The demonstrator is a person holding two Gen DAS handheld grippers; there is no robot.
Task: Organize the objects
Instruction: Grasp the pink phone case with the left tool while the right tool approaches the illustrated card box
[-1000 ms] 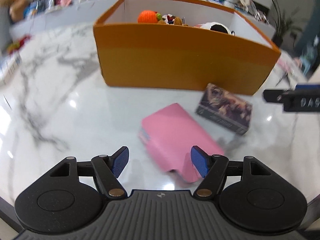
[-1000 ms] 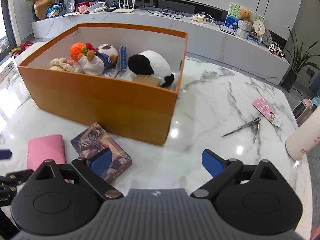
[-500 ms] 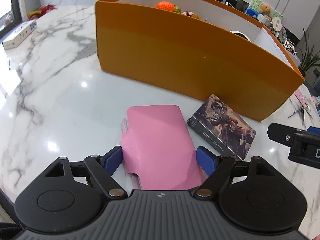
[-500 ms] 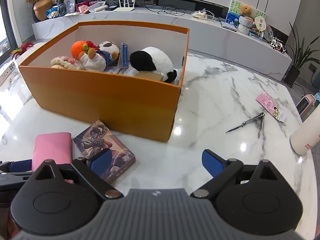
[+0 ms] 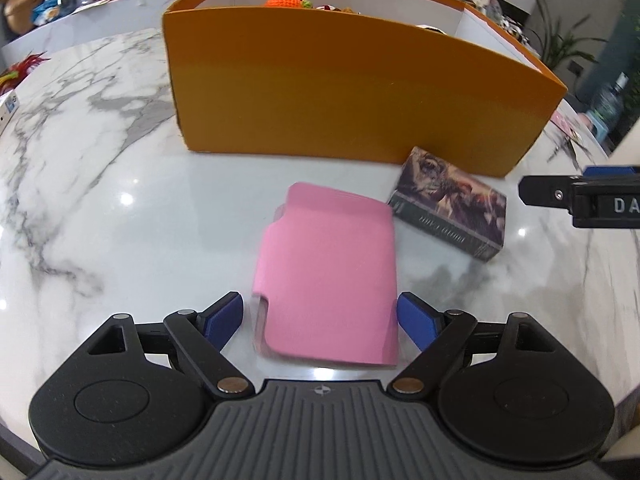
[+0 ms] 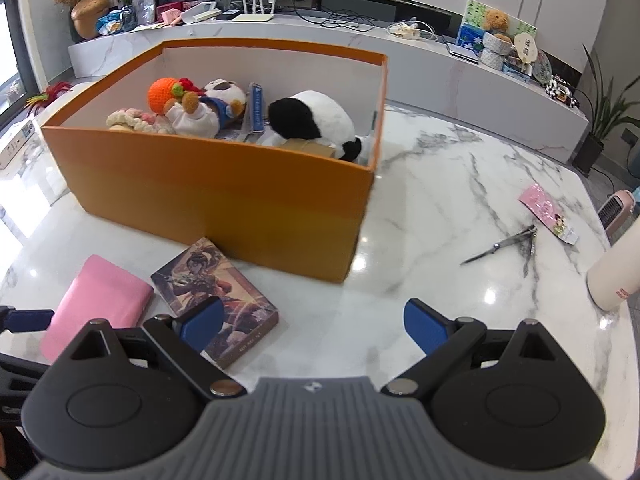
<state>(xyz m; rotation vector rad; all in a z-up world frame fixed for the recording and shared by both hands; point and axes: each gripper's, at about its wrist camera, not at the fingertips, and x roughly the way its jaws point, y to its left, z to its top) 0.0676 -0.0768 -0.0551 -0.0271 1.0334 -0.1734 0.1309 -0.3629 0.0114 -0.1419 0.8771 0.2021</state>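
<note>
Pink case [image 5: 328, 276] flat on marble worktop [image 5: 100, 208], left gripper [image 5: 320, 316] fingers opening around its near end, picture box [image 5: 450, 206] just beside, orange box [image 5: 340, 100] behind, right gripper [image 6: 316, 322] fingers released, scissors [image 6: 508, 246] well apart

On the white marble surface [image 6: 440, 208], the flat pink case [image 5: 328, 272] lies left of the illustrated card box [image 5: 450, 208], both before the orange cardboard box [image 5: 340, 92] holding plush toys [image 6: 308, 118].

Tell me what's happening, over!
Left gripper opening, straddling pink case, not gripping. Right gripper open, empty. Card box beside case. Orange box ahead, path clear.
</note>
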